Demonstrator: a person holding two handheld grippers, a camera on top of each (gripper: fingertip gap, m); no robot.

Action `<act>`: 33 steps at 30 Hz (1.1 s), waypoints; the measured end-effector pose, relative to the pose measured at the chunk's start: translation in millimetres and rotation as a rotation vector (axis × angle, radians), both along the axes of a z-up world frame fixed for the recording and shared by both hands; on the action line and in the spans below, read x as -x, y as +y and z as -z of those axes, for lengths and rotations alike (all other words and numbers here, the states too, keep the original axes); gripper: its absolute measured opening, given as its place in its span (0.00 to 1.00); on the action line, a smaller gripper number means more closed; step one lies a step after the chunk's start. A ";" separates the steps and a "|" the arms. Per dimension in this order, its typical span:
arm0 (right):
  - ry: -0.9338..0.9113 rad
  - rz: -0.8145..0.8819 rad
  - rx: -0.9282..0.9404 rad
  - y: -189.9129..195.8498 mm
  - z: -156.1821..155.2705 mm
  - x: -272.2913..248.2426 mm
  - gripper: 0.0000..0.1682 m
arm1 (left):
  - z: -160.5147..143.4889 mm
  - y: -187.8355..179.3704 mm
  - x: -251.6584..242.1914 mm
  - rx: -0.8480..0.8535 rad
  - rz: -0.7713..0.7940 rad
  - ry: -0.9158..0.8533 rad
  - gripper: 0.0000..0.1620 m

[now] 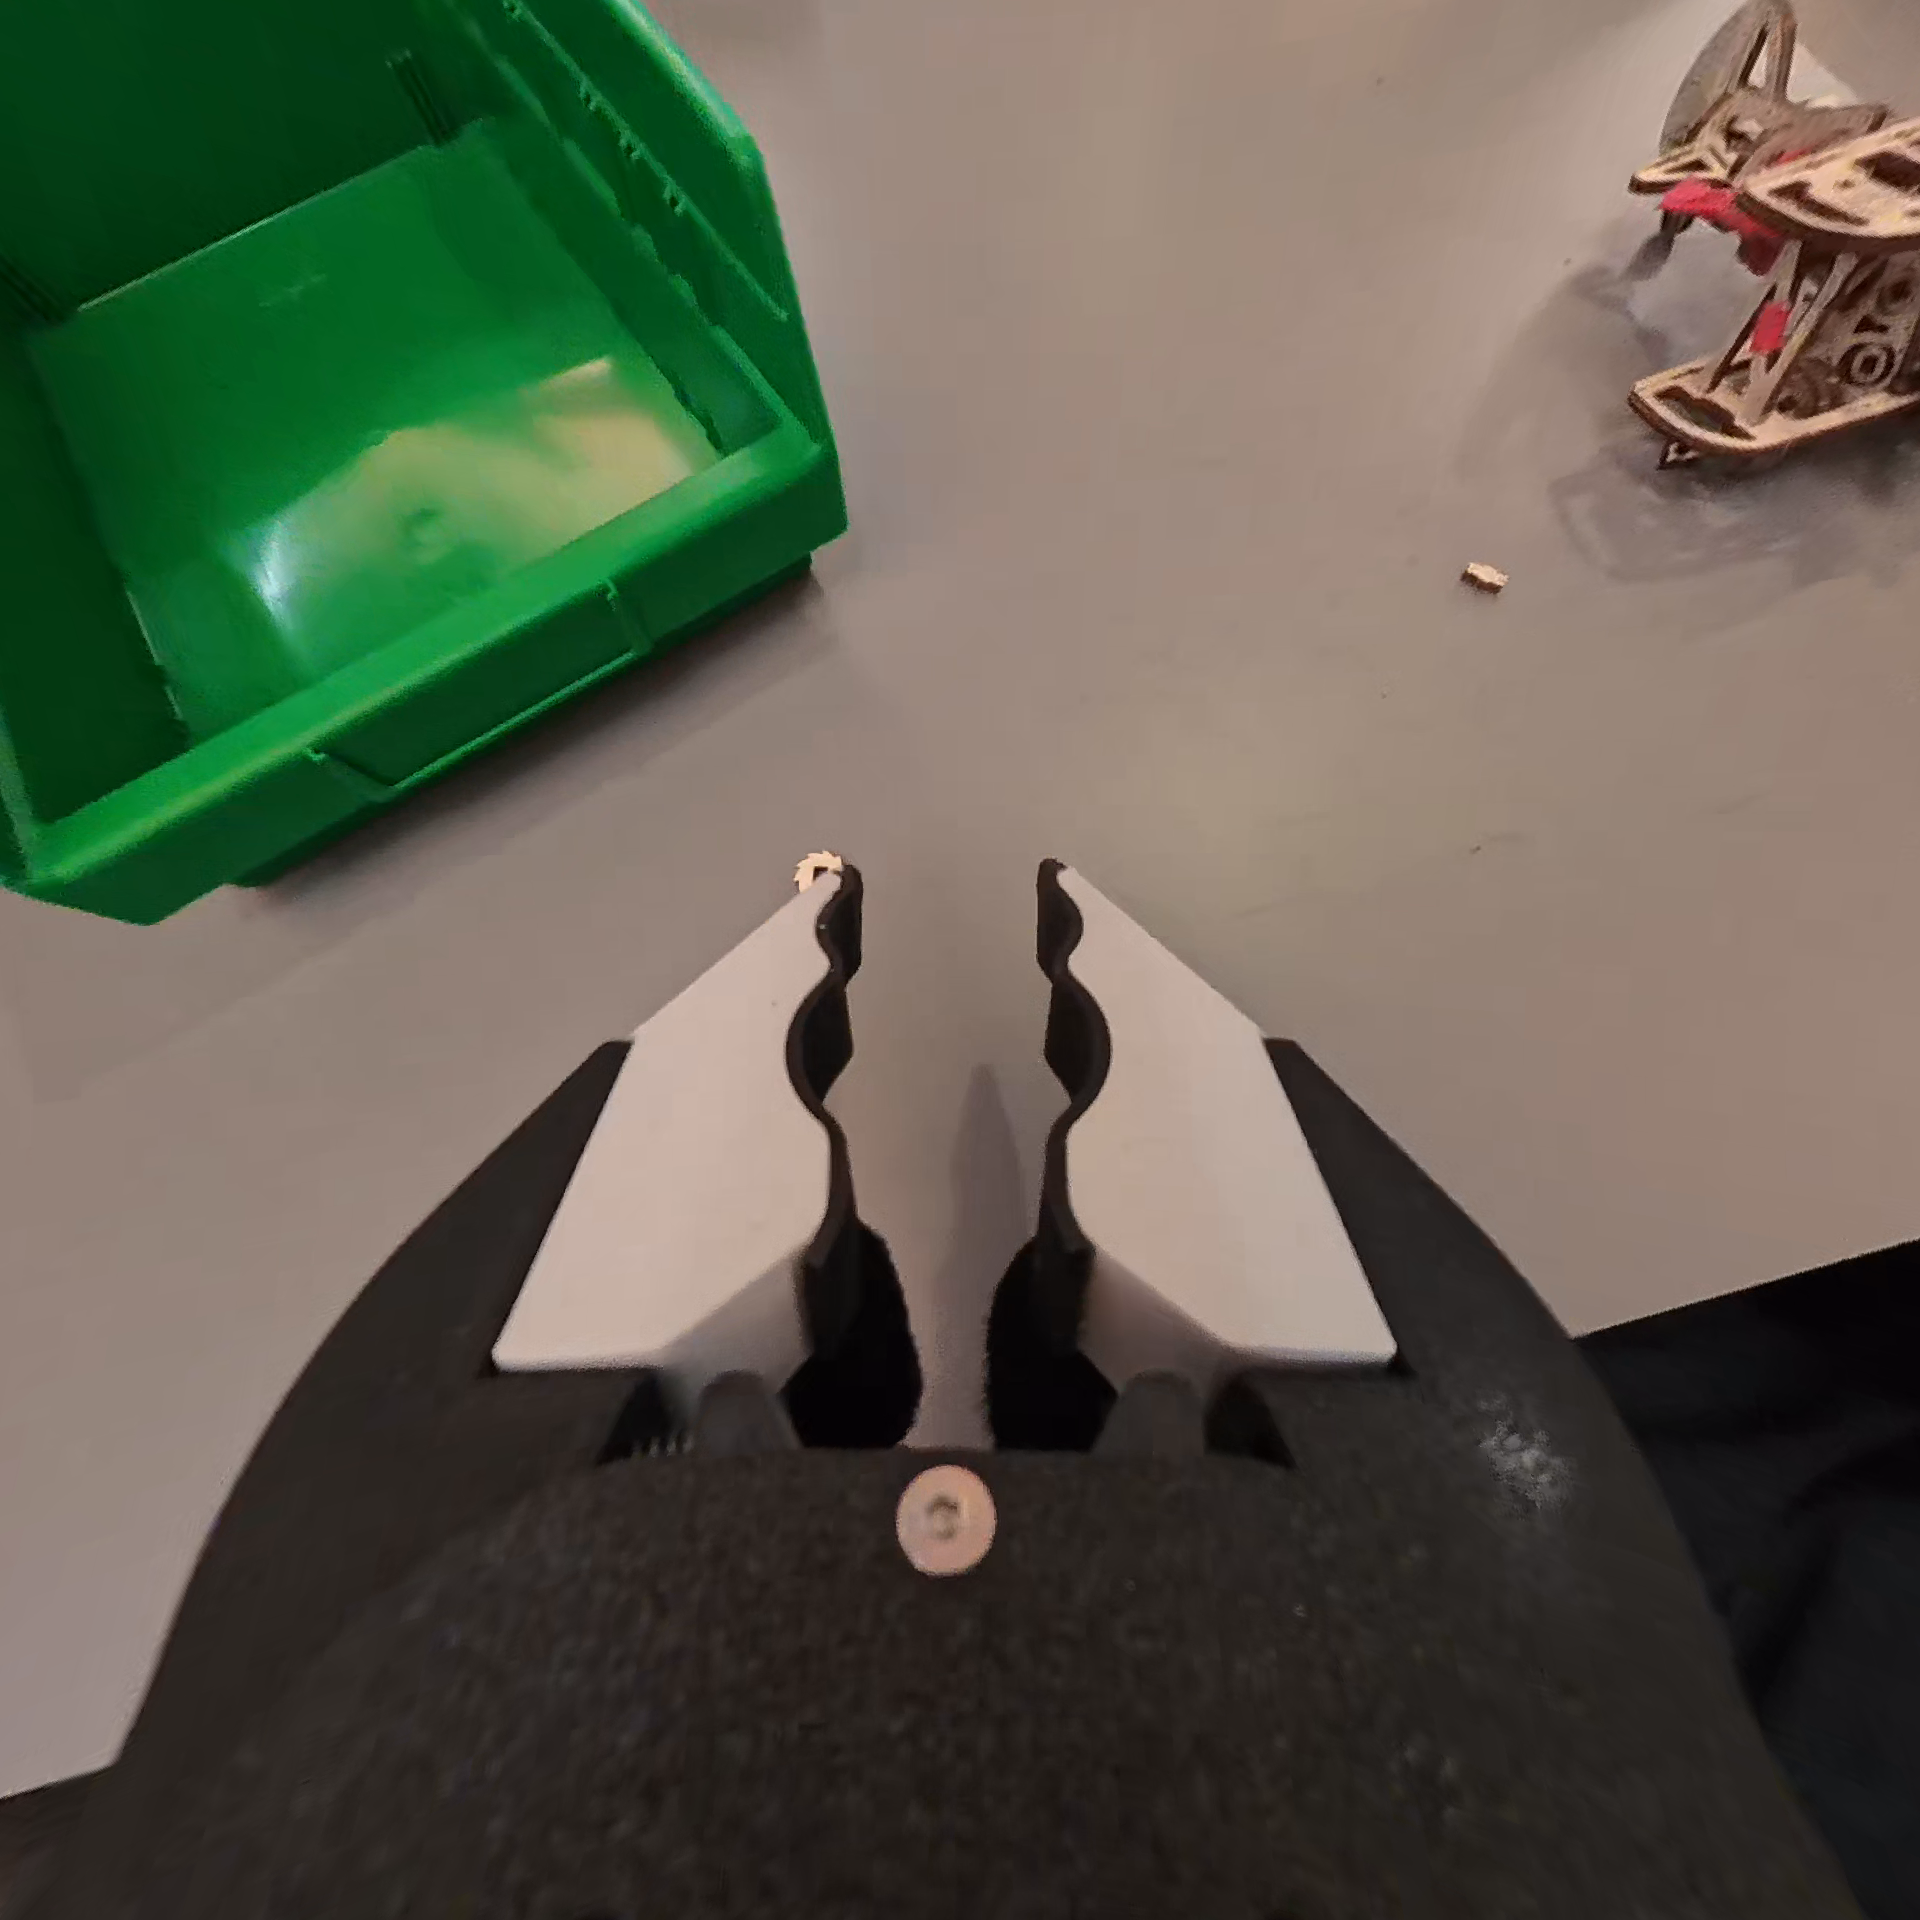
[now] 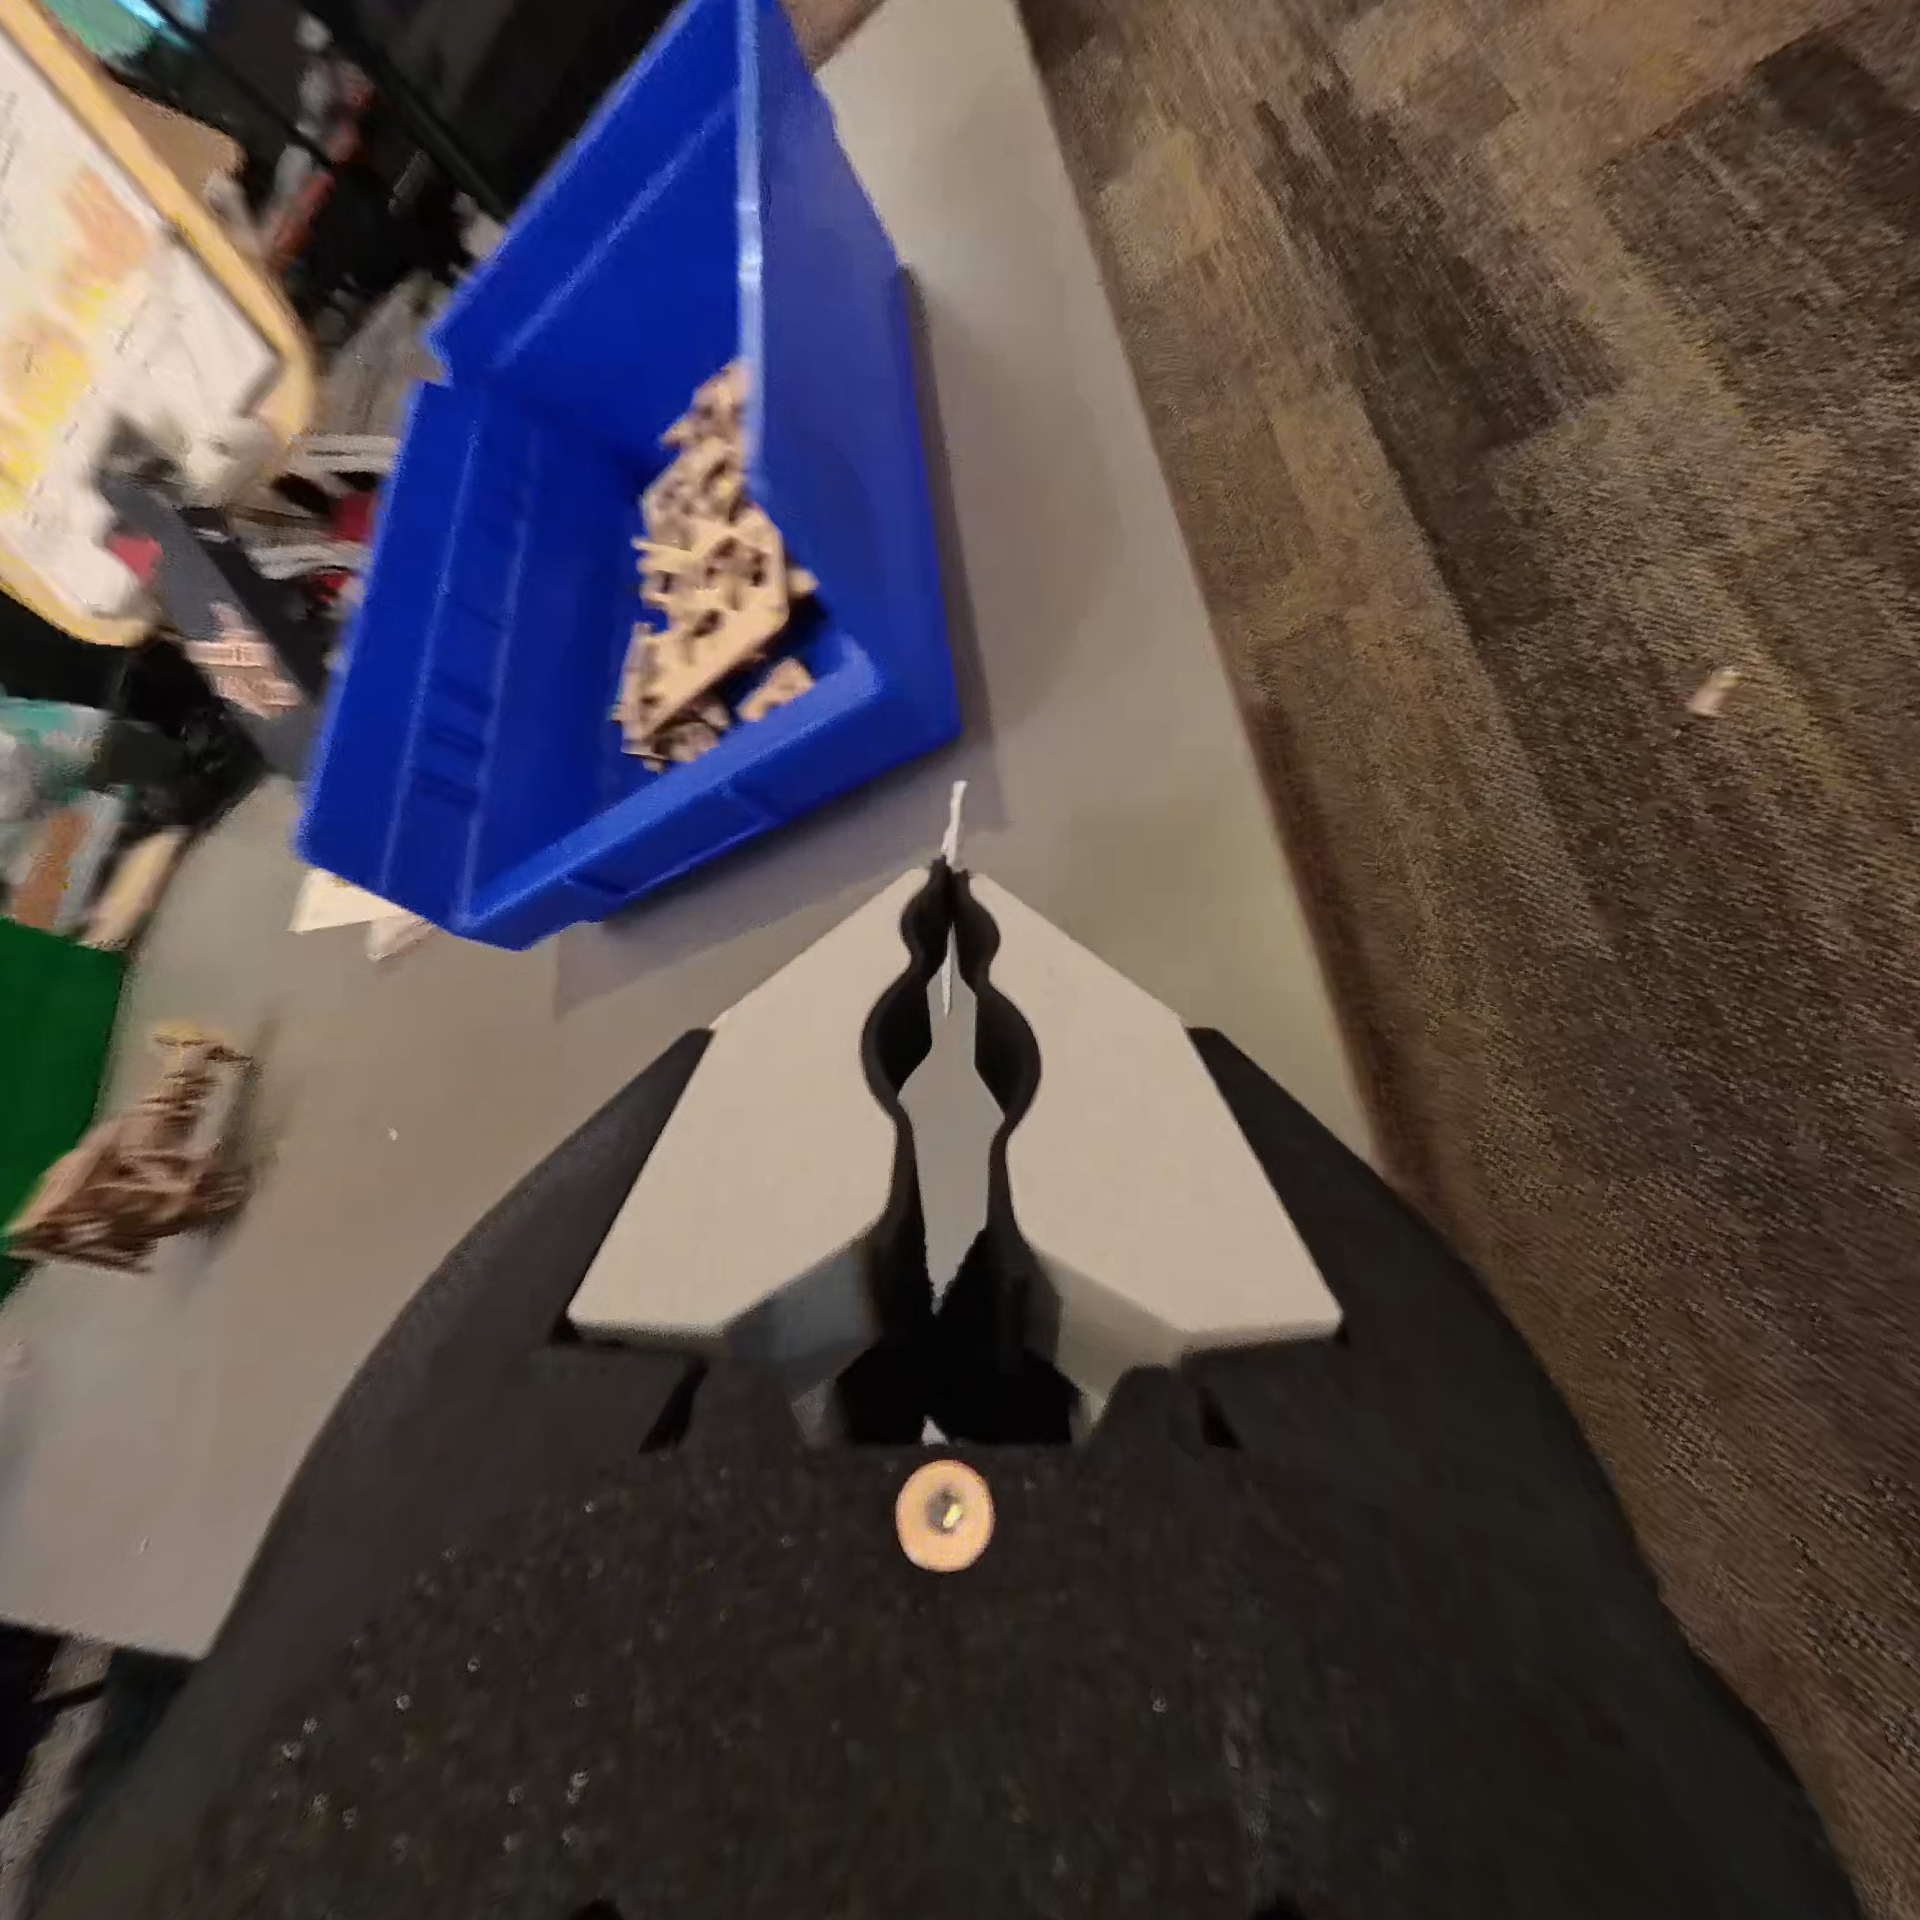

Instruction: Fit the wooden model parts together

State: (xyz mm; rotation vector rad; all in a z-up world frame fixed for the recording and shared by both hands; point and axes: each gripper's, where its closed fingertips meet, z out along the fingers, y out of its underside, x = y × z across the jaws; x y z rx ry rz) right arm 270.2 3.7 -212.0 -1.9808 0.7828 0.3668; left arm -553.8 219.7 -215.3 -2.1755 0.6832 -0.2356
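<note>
My left gripper is open and empty above the grey table. A tiny toothed wooden gear lies on the table just at its left fingertip. A partly built wooden plane model with red bits stands at the far right; it also shows, blurred, in the right wrist view. A small wooden piece lies near it. My right gripper is shut on a thin flat pale part held edge-on, its tip sticking out past the fingertips. A blue bin ahead holds several loose wooden parts.
An empty green bin stands at the left, close to my left gripper. The table edge runs right of the blue bin, with brown carpet beyond. White paper scraps lie under the blue bin's near corner. The tips of one gripper are about 85 cm away from the tips of the other. It is some 20 cm from my left tips to the small wooden piece.
</note>
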 end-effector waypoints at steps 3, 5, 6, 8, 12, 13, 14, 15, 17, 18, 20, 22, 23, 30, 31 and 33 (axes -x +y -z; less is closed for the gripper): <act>-0.112 0.067 0.152 -26.8 25.3 -29.4 0.00 | 7.3 4.0 3.5 0.019 -0.030 -0.047 0.19; -0.189 0.173 0.249 -53.9 35.7 -55.4 0.00 | 18.5 7.6 13.7 0.050 -0.062 -0.015 0.20; -0.225 0.211 0.280 -65.6 36.8 -64.1 0.00 | 21.8 9.5 18.4 0.050 -0.072 0.008 0.20; -0.256 0.237 0.316 -79.1 37.9 -69.2 0.00 | 27.1 12.6 21.4 0.055 -0.062 0.032 0.20; -0.289 0.240 0.457 -97.0 49.5 -68.6 0.00 | 42.4 29.4 27.7 0.078 -0.071 0.070 0.20; -0.274 0.230 0.474 -98.2 52.8 -65.8 0.00 | 46.0 32.8 26.5 0.090 -0.059 0.071 0.20; -0.258 0.218 0.480 -98.1 55.6 -62.5 0.00 | 49.6 35.4 24.1 0.104 -0.044 0.068 0.20; -0.251 0.204 0.474 -96.7 56.3 -59.2 0.00 | 53.4 38.1 23.6 0.115 -0.041 0.074 0.20; -0.286 0.243 0.434 -96.8 41.0 -59.9 0.00 | 56.4 42.7 20.8 0.113 -0.033 0.071 0.17; -0.319 0.272 0.353 -90.5 19.4 -61.1 0.00 | 57.2 43.7 19.7 0.116 -0.031 0.072 0.17; -0.376 0.266 0.130 -64.1 -33.7 -55.0 0.00 | 57.4 44.6 17.3 0.110 -0.019 0.070 0.11; -0.379 0.198 -0.009 -31.2 -67.8 -44.4 0.00 | 57.8 45.1 13.9 0.097 -0.012 0.058 0.07; -0.351 0.141 -0.087 -11.3 -83.7 -36.3 0.00 | 57.7 45.6 13.1 0.090 -0.009 0.061 0.07; -0.246 -0.222 -0.054 147.0 -114.4 4.9 0.00 | 55.8 39.9 6.0 0.063 0.019 0.108 0.07; -0.271 -0.249 0.027 171.7 -100.1 4.8 0.00 | 53.6 37.7 2.0 0.062 0.025 0.096 0.07; -0.278 -0.348 0.130 221.9 -74.2 15.7 0.00 | 44.5 33.4 -8.6 0.045 0.048 0.066 0.07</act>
